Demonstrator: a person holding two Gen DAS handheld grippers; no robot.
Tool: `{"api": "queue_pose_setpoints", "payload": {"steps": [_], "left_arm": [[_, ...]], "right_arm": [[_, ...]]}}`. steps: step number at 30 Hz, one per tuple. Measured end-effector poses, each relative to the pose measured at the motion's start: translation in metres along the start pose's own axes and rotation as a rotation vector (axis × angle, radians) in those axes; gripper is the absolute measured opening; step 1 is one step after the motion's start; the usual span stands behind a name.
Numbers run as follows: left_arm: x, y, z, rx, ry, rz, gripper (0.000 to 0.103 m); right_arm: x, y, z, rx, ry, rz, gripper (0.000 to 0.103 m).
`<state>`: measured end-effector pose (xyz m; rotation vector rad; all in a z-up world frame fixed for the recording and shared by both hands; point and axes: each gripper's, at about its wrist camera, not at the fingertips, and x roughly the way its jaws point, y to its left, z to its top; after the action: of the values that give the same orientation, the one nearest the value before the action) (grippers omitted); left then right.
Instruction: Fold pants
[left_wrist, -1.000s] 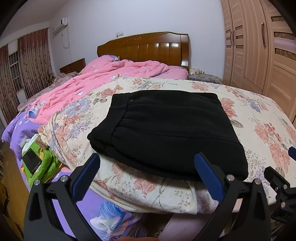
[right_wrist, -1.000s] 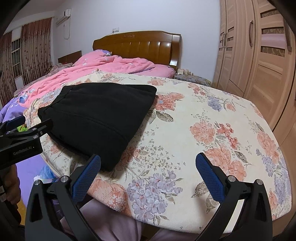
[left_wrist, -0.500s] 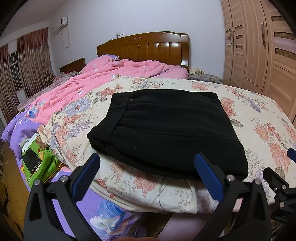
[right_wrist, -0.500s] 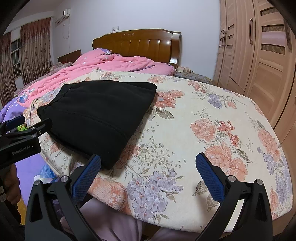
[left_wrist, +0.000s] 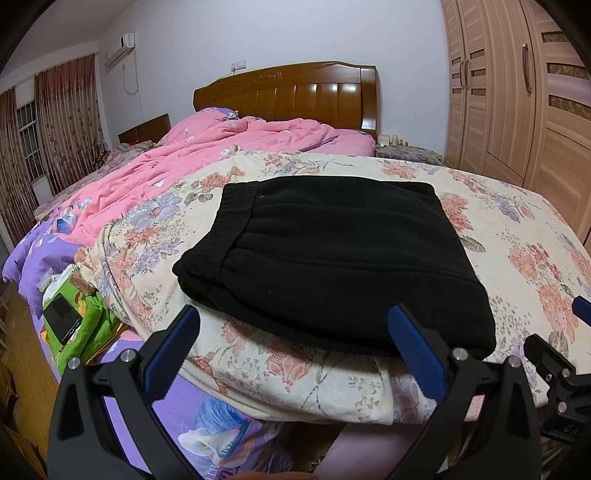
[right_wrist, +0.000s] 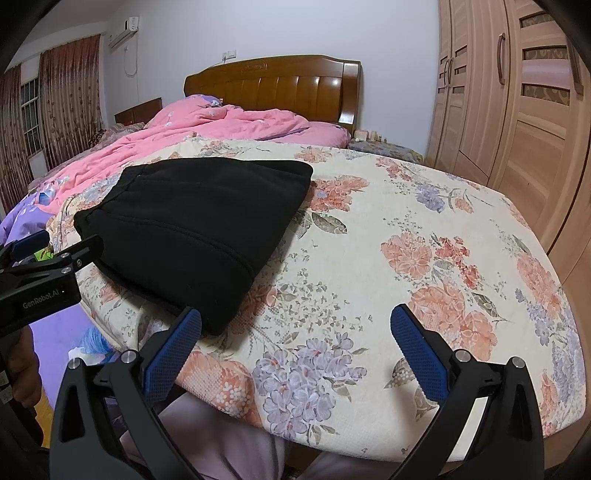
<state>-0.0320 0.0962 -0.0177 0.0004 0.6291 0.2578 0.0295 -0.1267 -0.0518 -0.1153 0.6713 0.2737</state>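
Pants: black pants (left_wrist: 332, 254) lie folded flat on the floral quilt (left_wrist: 517, 236), near the bed's near-left edge.
Left gripper (left_wrist: 293, 338): jaws spread wide, empty, just short of the pants.
Right gripper (right_wrist: 295, 338): jaws spread wide, empty, right of the pants.

We see the right claw (right_wrist: 295, 347) sit slightly lower and nearer the bed (right_wrist: 424, 229) than before. The folded pants (right_wrist: 199, 229) now appear a little higher in its view.

The folded pants (left_wrist: 332, 258) lie on the blanket (left_wrist: 517, 236) near the bed's near edge. A quilt (left_wrist: 207, 155) lies to their far left, the headboard (left_wrist: 295, 92) behind, the wardrobe (left_wrist: 517, 92) right.
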Motion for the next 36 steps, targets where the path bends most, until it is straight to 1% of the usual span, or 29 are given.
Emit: {"api": "queue_pose_setpoints", "payload": {"steps": [22, 29, 36], "left_arm": [[0.0, 0.0, 0.002, 0.001, 0.002, -0.001, 0.102], [0.0, 0.002, -0.007, 0.002, -0.001, 0.004, 0.102], [0.004, 0.007, -0.005, -0.006, 0.024, -0.011, 0.102]], "right_arm": [[0.002, 0.0, -0.002, 0.004, 0.008, 0.004, 0.099], [0.003, 0.0, -0.003, 0.004, 0.009, 0.006, 0.099], [0.003, 0.0, -0.003, 0.004, 0.01, 0.006, 0.099]]}}
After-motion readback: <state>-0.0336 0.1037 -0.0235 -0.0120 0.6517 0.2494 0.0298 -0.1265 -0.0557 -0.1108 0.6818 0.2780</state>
